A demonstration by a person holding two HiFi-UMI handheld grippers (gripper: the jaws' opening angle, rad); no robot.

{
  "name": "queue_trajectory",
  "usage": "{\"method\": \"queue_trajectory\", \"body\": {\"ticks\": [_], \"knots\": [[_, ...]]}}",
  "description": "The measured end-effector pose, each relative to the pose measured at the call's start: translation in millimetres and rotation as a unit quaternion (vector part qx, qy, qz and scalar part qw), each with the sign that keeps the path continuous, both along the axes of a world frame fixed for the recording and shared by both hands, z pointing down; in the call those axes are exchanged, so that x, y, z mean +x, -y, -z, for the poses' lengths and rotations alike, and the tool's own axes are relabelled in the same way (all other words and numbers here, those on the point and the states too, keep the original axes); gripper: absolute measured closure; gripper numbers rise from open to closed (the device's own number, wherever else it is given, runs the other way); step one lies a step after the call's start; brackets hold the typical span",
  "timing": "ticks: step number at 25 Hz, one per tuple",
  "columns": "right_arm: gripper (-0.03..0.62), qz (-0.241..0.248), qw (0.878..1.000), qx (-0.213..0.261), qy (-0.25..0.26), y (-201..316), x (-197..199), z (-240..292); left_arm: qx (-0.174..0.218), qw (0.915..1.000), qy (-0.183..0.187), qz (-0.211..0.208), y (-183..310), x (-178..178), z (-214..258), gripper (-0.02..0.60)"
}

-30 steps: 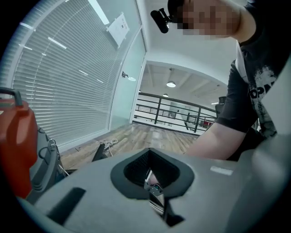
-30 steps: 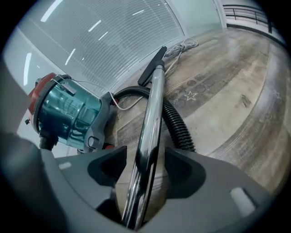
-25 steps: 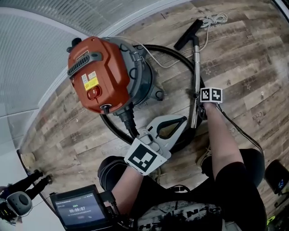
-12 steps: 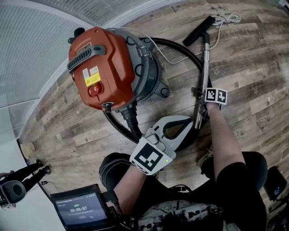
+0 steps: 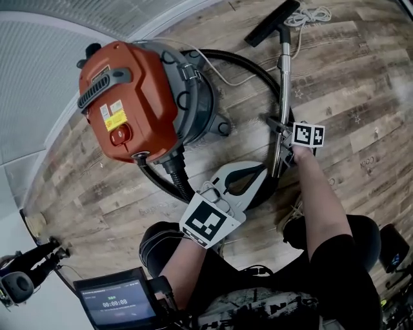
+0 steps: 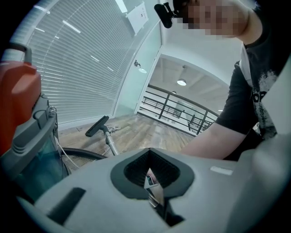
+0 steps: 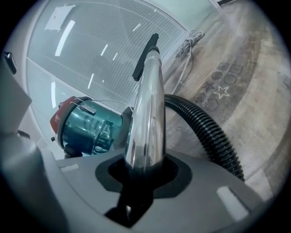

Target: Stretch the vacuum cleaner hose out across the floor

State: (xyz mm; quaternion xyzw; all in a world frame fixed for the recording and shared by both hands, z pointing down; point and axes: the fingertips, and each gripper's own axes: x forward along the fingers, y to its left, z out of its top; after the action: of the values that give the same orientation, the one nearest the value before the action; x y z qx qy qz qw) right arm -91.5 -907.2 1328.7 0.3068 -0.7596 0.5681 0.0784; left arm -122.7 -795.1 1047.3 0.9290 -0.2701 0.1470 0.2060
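Note:
An orange and grey vacuum cleaner [image 5: 129, 97] stands on the wood floor. Its black ribbed hose [image 5: 255, 67] leaves the front port and loops around the body to a chrome wand [image 5: 282, 77]. The wand ends in a black floor nozzle [image 5: 271, 22]. My right gripper [image 5: 279, 147] is shut on the lower part of the chrome wand [image 7: 146, 113], with the hose [image 7: 204, 127] curving off beside it. My left gripper [image 5: 260, 173] hovers just left of the wand, shut and empty [image 6: 154, 182].
A white power cord [image 5: 306, 16] lies bundled by the nozzle. A wall of window blinds [image 5: 58, 45] curves behind the vacuum. A small screen [image 5: 116, 300] and a black stand [image 5: 29, 274] sit at the lower left. The person's knees [image 5: 161, 242] are just below the grippers.
My right gripper's jaws have closed onto the chrome wand. The left gripper stays shut in about the same place; the vacuum sits a little further left in the view.

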Motion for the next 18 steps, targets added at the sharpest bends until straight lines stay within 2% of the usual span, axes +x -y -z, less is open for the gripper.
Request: {"method": "queue_trajectory", "body": {"ticks": [7, 11, 15, 18], "knots": [[0.480, 0.018, 0.999, 0.025, 0.017, 0, -12, 13, -0.002, 0.9996, -0.023, 0.015, 1, -7, 4, 0.580], [0.480, 0.020, 0.999, 0.044, 0.012, 1, -2, 28, -0.005, 0.9990, -0.033, 0.029, 2, -12, 12, 0.581], [0.481, 0.014, 0.997, 0.081, -0.001, 1, 9, 83, -0.047, 0.9952, -0.048, 0.070, -2, -20, 31, 0.581], [0.483, 0.028, 0.993, 0.115, -0.017, -7, 11, 137, -0.054, 0.9929, -0.055, 0.091, -3, -27, 67, 0.580]]}}
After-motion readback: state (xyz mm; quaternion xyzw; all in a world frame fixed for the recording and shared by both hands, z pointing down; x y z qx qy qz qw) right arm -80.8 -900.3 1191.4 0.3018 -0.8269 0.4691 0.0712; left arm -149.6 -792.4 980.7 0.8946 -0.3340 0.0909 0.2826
